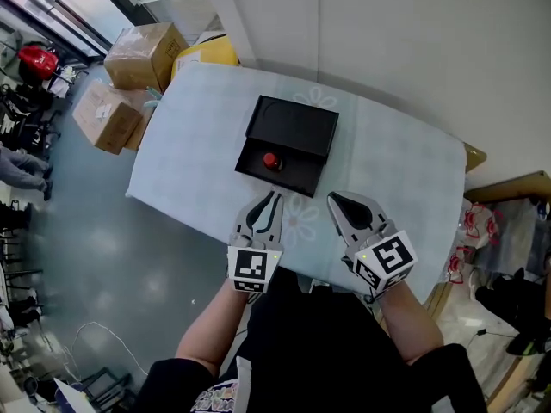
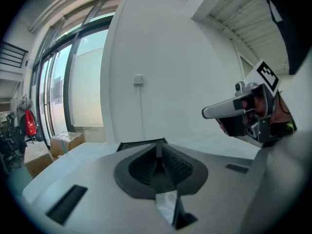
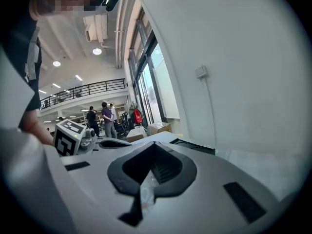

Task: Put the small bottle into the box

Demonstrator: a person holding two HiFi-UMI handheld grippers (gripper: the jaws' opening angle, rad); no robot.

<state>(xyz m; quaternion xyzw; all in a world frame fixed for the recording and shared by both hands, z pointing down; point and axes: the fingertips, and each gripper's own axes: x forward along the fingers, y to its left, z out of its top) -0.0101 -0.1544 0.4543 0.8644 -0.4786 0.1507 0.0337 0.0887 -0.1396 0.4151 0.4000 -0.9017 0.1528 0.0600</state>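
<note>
An open black box [image 1: 297, 175] lies on the table [image 1: 198, 144], its lid [image 1: 293, 126] folded back behind it. Inside stands the small bottle [image 1: 272, 161] with a red cap. My left gripper [image 1: 275, 196] hovers just in front of the box's near edge, jaw tips together and nothing between them; its own view shows the tips [image 2: 157, 147] meeting in front of the box [image 2: 139, 144]. To its right, my right gripper [image 1: 333, 199] is also shut and empty, and its tips [image 3: 155, 145] meet in its own view. The bottle is hidden in both gripper views.
Cardboard boxes [image 1: 142, 54] and a yellow item [image 1: 207, 54] sit on the floor past the table's left end. A white wall runs behind the table. A wooden piece [image 1: 516, 188] stands at the right. People [image 3: 106, 118] stand far off in the hall.
</note>
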